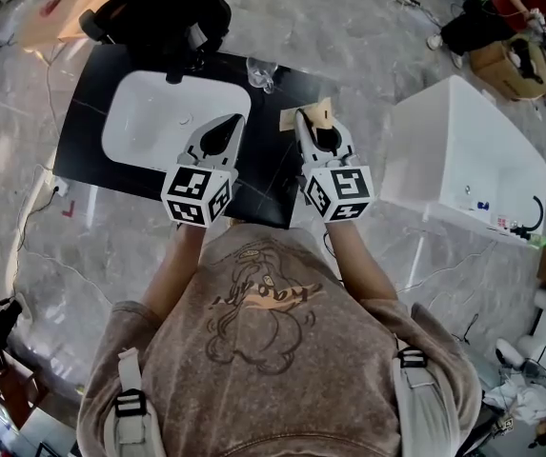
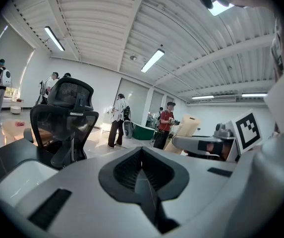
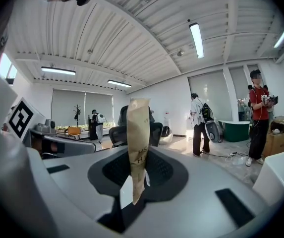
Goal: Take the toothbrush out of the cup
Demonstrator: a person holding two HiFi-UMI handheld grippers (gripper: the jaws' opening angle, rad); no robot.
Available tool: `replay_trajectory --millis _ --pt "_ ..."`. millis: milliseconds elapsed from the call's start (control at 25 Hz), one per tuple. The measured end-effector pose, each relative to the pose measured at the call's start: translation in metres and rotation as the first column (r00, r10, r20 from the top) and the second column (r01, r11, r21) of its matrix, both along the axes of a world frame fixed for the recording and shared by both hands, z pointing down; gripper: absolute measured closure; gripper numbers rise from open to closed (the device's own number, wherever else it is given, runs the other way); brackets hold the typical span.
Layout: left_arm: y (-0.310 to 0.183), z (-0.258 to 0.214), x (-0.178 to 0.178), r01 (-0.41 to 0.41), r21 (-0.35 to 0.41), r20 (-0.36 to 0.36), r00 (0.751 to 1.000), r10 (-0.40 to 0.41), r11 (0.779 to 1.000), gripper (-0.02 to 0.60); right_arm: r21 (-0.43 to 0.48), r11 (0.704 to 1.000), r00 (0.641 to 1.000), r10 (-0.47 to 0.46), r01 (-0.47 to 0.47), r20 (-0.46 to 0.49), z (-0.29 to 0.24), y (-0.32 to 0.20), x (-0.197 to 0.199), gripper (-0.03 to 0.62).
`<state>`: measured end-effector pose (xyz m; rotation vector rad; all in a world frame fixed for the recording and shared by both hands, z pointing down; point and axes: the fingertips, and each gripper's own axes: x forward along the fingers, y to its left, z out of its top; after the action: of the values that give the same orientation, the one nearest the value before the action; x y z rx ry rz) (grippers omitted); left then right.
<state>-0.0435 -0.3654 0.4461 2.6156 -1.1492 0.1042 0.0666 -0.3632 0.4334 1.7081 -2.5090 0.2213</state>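
Observation:
A clear glass cup point(image 1: 261, 72) stands at the far edge of the black counter point(image 1: 273, 174), beyond both grippers. My right gripper point(image 1: 313, 118) is shut on the toothbrush in its tan paper sleeve point(image 1: 321, 113), held over the counter to the right of the cup. In the right gripper view the sleeve point(image 3: 137, 143) stands upright, pinched between the jaws of the right gripper point(image 3: 134, 190). My left gripper point(image 1: 231, 124) hovers over the sink's right rim, shut with nothing in it. In its own view the left gripper point(image 2: 142, 177) has its jaws meeting.
A white sink basin point(image 1: 153, 127) is set into the counter's left half. A black office chair point(image 1: 163, 12) stands behind it. A large white tub point(image 1: 463, 150) sits to the right. Several people and a cardboard box point(image 1: 511, 65) are farther off.

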Motion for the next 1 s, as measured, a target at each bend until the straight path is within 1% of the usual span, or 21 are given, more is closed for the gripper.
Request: replay_trajectory --millis 200,320,600,760,1000 --pt "0.008 -0.002 -0.008 -0.019 -0.007 -0.018 1.000 0.019 1.000 0.565 -0.025 0.999 0.999 0.031 -0.031 0.013 0.009 0.018 -0.005 0.514" --pt "0.011 -0.007 -0.012 -0.026 0.002 -0.023 0.999 0.026 1.000 0.565 -0.029 0.998 0.998 0.056 -0.055 0.023 0.010 0.026 -0.003 0.516" --pt "0.021 -0.010 -0.023 0.010 0.012 -0.023 1.000 -0.010 1.000 0.565 -0.009 0.999 0.998 0.051 -0.051 0.023 0.005 0.047 -0.001 0.516" --pt "0.033 -0.011 -0.020 0.033 0.019 -0.024 0.999 -0.033 0.999 0.565 -0.018 0.999 0.999 0.043 -0.042 0.025 0.011 0.063 0.007 0.516" --pt "0.064 -0.005 -0.005 0.056 0.012 -0.021 0.998 -0.055 0.998 0.565 -0.022 1.000 0.999 0.018 -0.018 0.038 0.017 0.092 0.018 0.516"
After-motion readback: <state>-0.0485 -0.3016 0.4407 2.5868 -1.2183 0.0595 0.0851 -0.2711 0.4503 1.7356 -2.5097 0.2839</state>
